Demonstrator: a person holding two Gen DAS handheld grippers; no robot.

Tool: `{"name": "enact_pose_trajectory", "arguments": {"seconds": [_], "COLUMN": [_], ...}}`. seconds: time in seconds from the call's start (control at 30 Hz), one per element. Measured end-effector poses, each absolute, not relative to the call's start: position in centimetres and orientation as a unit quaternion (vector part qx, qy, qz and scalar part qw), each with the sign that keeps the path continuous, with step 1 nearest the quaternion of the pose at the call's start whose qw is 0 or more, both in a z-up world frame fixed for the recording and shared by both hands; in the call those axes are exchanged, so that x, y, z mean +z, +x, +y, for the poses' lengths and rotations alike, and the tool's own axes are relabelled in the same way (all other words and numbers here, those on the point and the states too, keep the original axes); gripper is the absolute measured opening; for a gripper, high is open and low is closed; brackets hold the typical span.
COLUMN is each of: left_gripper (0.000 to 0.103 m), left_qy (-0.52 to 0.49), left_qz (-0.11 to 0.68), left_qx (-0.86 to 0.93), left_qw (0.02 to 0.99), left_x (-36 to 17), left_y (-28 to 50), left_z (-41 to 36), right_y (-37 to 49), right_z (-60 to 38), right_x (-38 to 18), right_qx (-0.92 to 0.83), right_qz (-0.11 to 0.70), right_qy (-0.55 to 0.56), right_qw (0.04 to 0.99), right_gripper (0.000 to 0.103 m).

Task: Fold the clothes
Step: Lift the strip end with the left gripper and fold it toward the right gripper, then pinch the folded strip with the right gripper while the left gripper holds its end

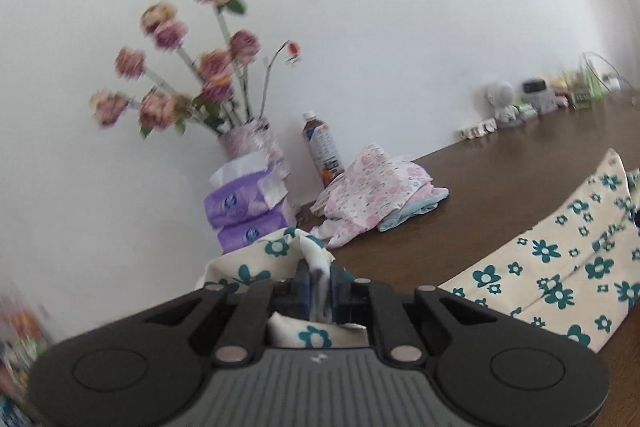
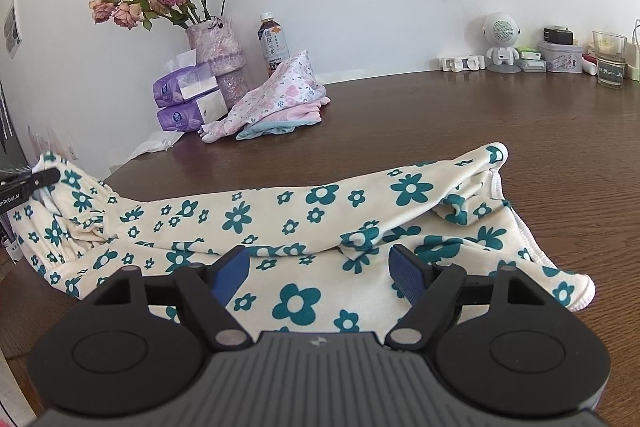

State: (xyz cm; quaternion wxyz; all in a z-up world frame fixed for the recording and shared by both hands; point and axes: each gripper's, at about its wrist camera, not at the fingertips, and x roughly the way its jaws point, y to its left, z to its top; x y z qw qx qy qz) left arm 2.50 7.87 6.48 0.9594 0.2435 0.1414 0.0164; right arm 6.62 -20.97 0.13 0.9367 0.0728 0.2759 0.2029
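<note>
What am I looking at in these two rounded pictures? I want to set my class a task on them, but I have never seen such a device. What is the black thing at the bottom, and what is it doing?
A person holds a two-finger gripper in each hand; a fisheye camera on each looks along its fingers.

In the left wrist view, the left gripper is shut on the flowered trousers.

In the right wrist view, the right gripper is open above those trousers, which lie across the brown table.

At the back are a folded pink garment, tissue packs, a vase of roses and a bottle.
</note>
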Motion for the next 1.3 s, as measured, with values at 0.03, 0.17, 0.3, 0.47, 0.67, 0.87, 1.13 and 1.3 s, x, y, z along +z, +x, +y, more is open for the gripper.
{"name": "enact_pose_trajectory", "arguments": {"seconds": [0.03, 0.17, 0.3, 0.47, 0.67, 0.87, 1.13, 1.3], "left_gripper": [0.008, 0.008, 0.008, 0.008, 0.025, 0.063, 0.065, 0.065], "left_qy": [0.26, 0.323, 0.385, 0.46, 0.434, 0.24, -0.011, -0.003], "left_qz": [0.146, 0.162, 0.178, 0.196, 0.203, 0.217, 0.236, 0.248], "left_qx": [0.009, -0.02, -0.05, -0.086, -0.103, -0.175, -0.216, -0.187], "left_qw": [0.955, 0.932, 0.904, 0.862, 0.872, 0.93, 0.947, 0.951], "left_x": [5.8, 3.1, 0.5, -2.9, -2.3, 3.7, 8.1, 7.5], "left_y": [2.7, 3.5, 4.3, 5.3, 5.3, 4.4, 3.5, 1.1], "left_z": [7.0, 3.3, -0.4, -5.0, -5.8, -2.4, 6.7, 11.2], "right_y": [6.5, 6.1, 5.5, 4.8, 4.5, 4.6, 4.9, 4.5], "right_z": [-21.1, -21.5, -22.2, -23.5, -24.7, -24.7, -23.0, -20.6], "right_x": [0.2, 0.3, 0.3, 0.5, 0.1, -0.2, 0.1, 0.6], "right_qx": [0.203, 0.203, 0.202, 0.191, 0.18, 0.181, 0.198, 0.242], "right_qz": [0.274, 0.268, 0.263, 0.26, 0.264, 0.267, 0.271, 0.27], "right_qy": [0.074, 0.078, 0.085, 0.086, 0.09, 0.093, 0.082, 0.055], "right_qw": [0.937, 0.938, 0.94, 0.943, 0.943, 0.942, 0.938, 0.93], "right_gripper": [0.078, 0.078, 0.078, 0.078, 0.078, 0.078, 0.078, 0.078]}}
